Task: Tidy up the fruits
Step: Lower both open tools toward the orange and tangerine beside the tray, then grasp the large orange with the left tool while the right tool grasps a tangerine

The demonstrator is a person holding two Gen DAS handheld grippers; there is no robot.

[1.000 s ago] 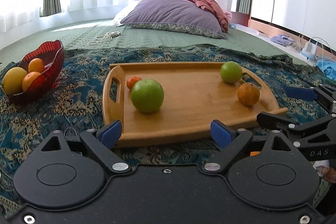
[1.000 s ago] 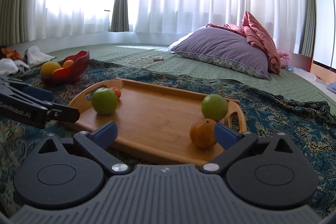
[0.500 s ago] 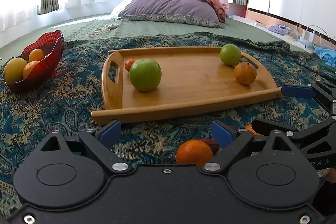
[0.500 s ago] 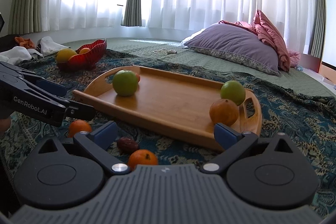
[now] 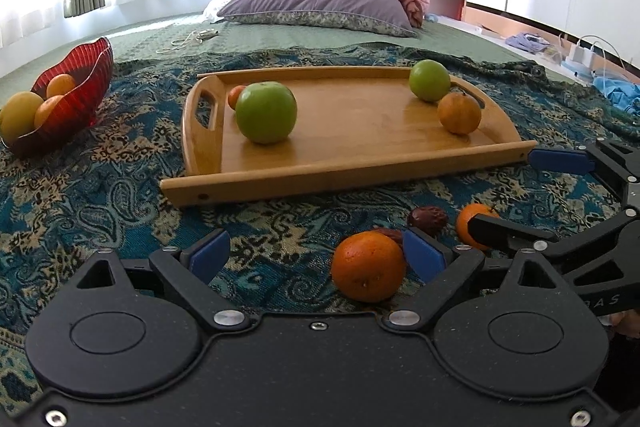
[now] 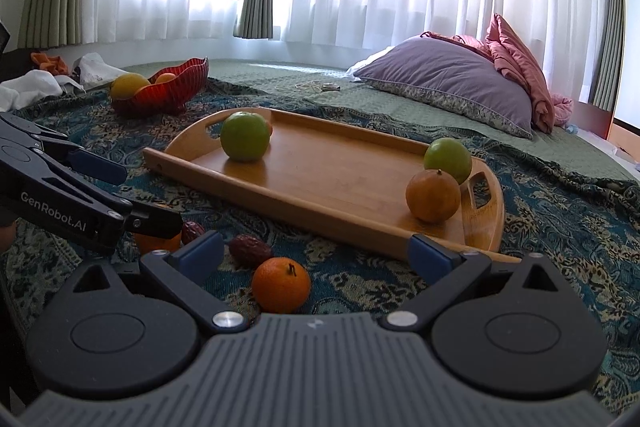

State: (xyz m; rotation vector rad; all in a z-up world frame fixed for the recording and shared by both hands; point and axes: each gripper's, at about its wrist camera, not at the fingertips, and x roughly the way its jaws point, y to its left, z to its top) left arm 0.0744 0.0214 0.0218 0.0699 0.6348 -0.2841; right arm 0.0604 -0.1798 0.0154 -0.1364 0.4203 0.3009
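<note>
**Mina:** If you look first through the left wrist camera, where are the fruits, counted from the wooden tray (image 5: 360,131)?

**Tomas:** On the tray lie a big green apple (image 5: 266,112), a second green apple (image 5: 430,80) and a dull orange (image 5: 459,113) beside it. On the near side of the tray, on the patterned cloth (image 5: 100,195), lies a bright mandarin (image 5: 368,265), just beside the right pad of the left gripper (image 5: 316,255). Its jaws stand wide apart and hold nothing. A dark date (image 5: 428,219) lies between the mandarin and the tray.

**Mina:** How will the mandarin handle?

**Tomas:** I judge it light, round and a little soft, so it can roll. Take it across the middle, with gentle pressure. The red glass bowl (image 5: 86,83), left of the tray, looks fragile.

**Mina:** And the right wrist camera?

**Tomas:** The right gripper (image 6: 316,255) is also spread open and empty, with a mandarin (image 6: 281,284) just in front of it and a date (image 6: 250,251) between this fruit and the tray (image 6: 340,179). The left gripper (image 6: 132,195) comes in from the left, near another orange fruit (image 6: 154,241).

**Mina:** Is there room?

**Tomas:** The middle of the tray is free. The raised near rim must be cleared, and the two grippers are near each other.
</note>
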